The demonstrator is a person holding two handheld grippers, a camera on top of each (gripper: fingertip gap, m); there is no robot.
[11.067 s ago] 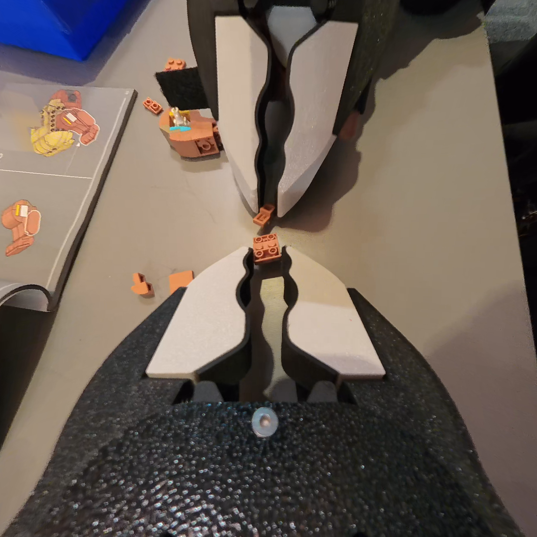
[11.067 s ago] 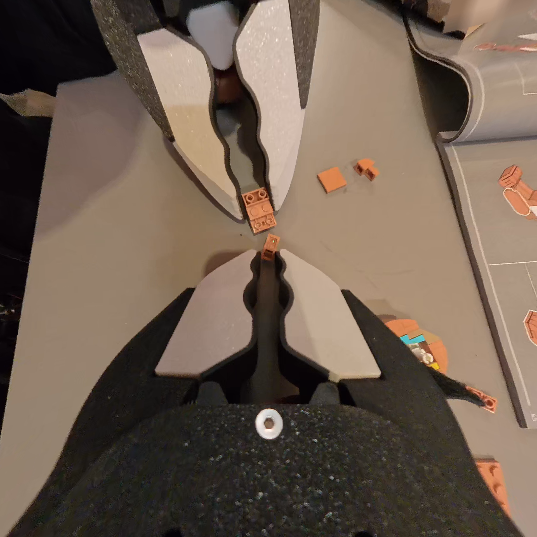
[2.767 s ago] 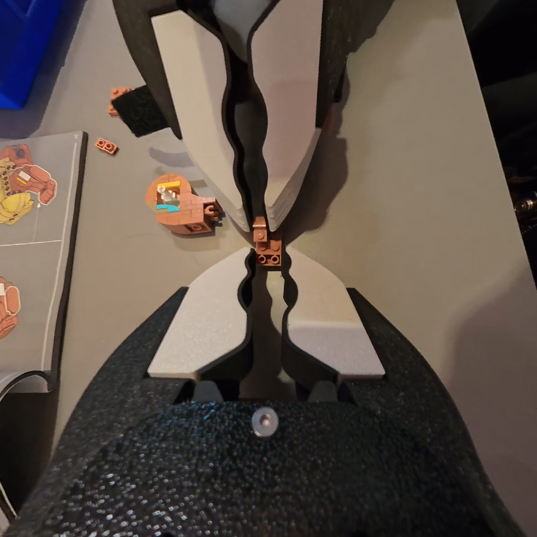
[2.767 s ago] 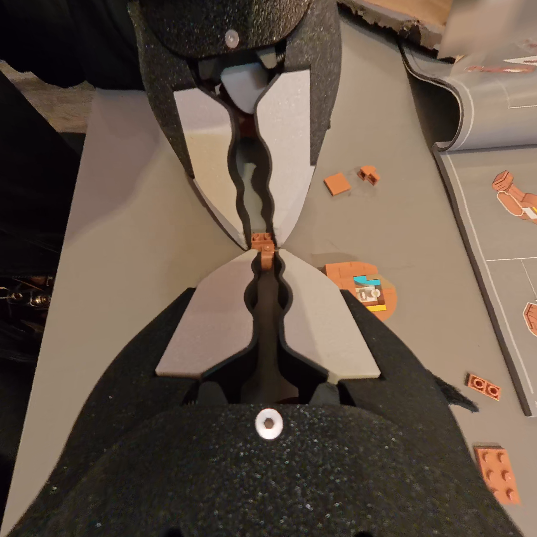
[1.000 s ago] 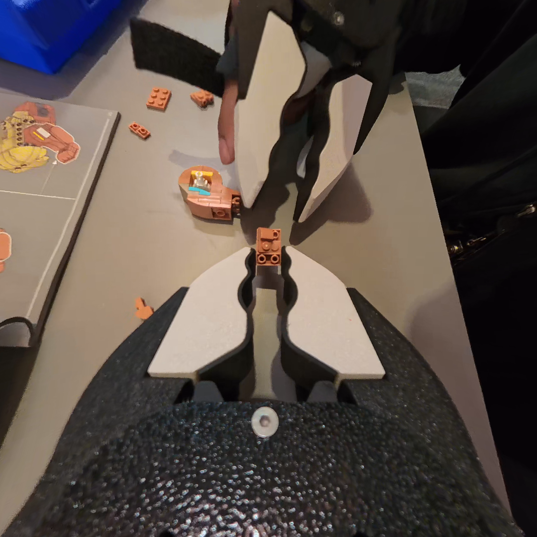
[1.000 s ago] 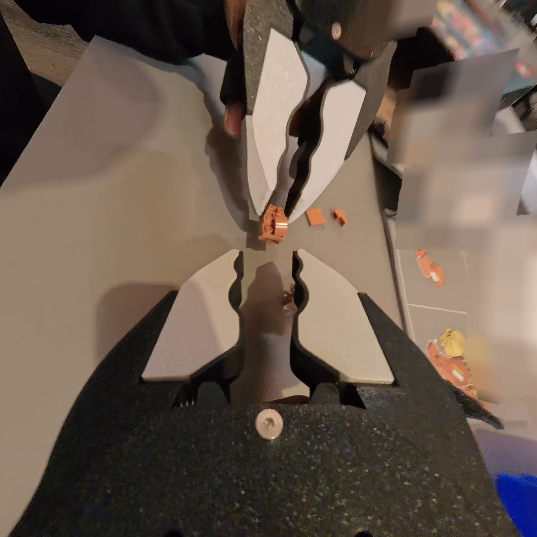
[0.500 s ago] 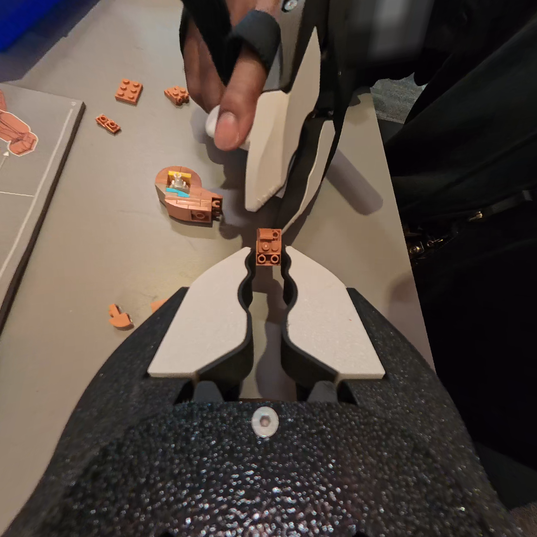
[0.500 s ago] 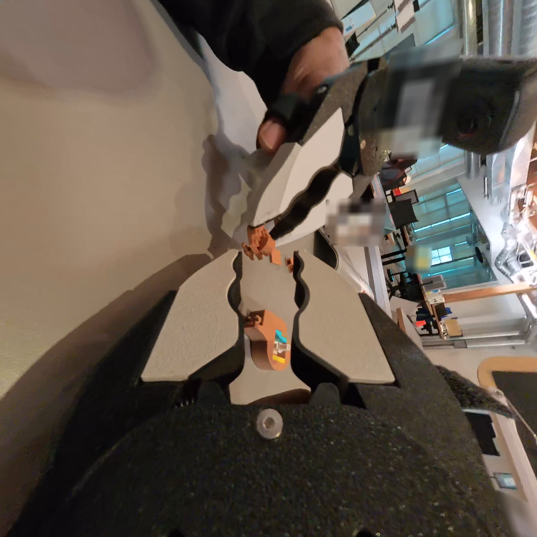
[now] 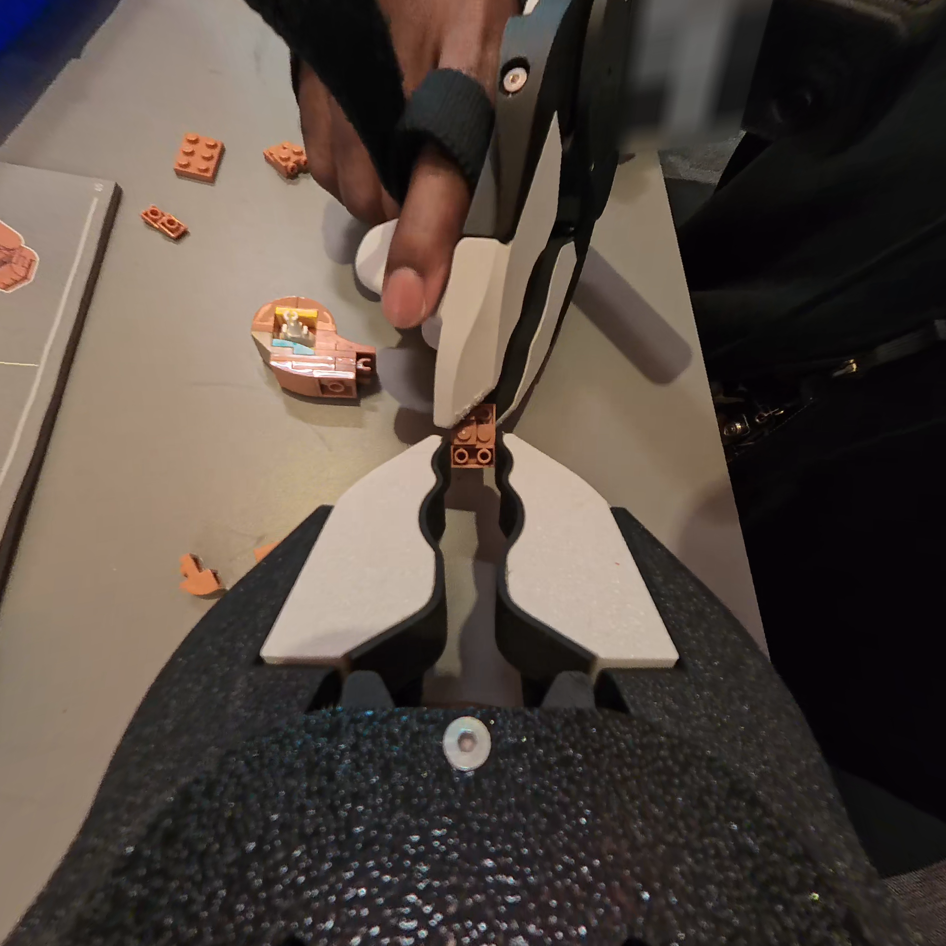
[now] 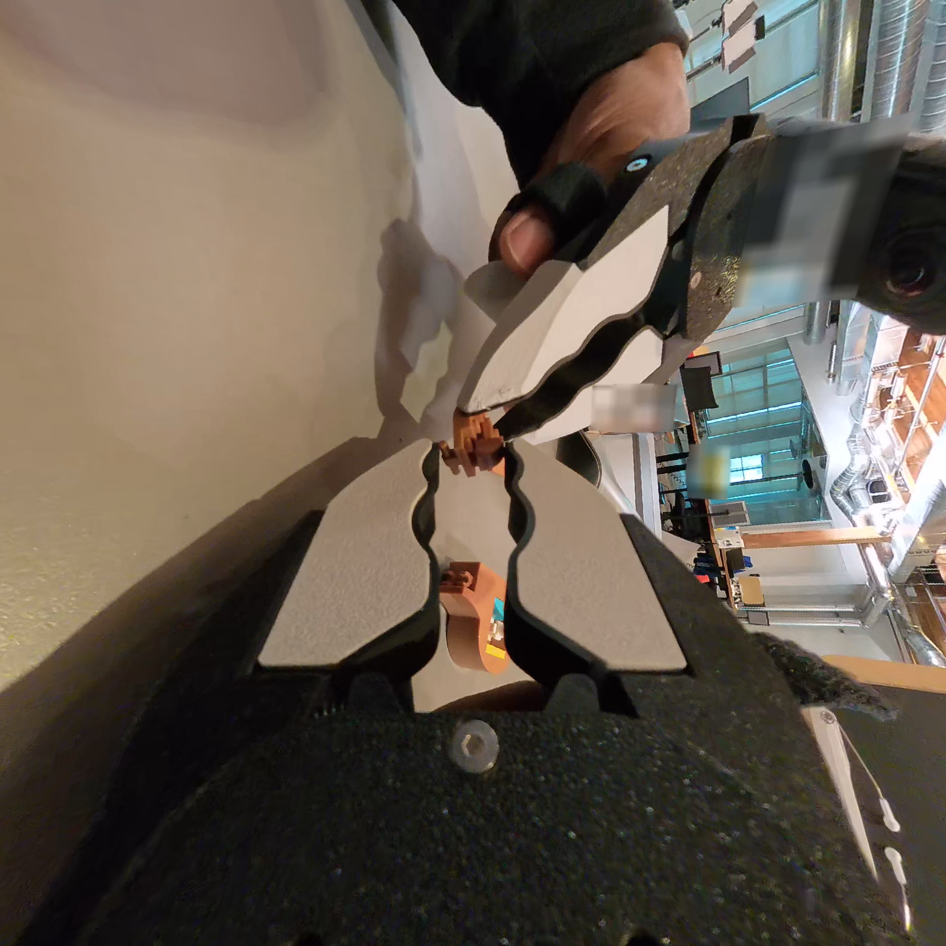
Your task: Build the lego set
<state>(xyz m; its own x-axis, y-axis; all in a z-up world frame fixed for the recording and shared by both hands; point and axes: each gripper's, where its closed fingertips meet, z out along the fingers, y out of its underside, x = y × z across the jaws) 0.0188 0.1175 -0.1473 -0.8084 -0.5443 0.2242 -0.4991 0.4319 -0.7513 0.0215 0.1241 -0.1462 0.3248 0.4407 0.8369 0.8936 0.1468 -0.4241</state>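
Left gripper [image 9: 473, 450]: fingertips closed on a small brown brick assembly [image 9: 473, 444], both pads pressed to its sides, held just above the grey table [image 9: 153, 435]. Two studs face the camera.

Right gripper [image 10: 471, 455]: turned on its side, meeting the left gripper tip to tip. The same brown assembly sits between its fingertips. In the left wrist view one of its fingers [image 9: 463, 368] lies against the top of the assembly. From its own camera the near pad looks to touch the bricks; contact at the other pad I cannot make out, so whether it is actually gripping cannot be told.

A hand [image 9: 409, 205] wraps the right gripper's body, one finger through a black loop, fingertip resting on the grey finger plate.

Left of the fingertips, on the table: a rounded brown brick build [image 9: 307, 348] with yellow, light-blue and grey parts on top. Nearer, at the left gripper's flank: a small brown clip-shaped piece [image 9: 199, 578].

Farther back: a two-stud brown plate [image 9: 165, 221], a square four-stud brown plate [image 9: 199, 156], another small brown piece [image 9: 285, 158]. An open instruction booklet [image 9: 46, 307] lies at the far left edge.
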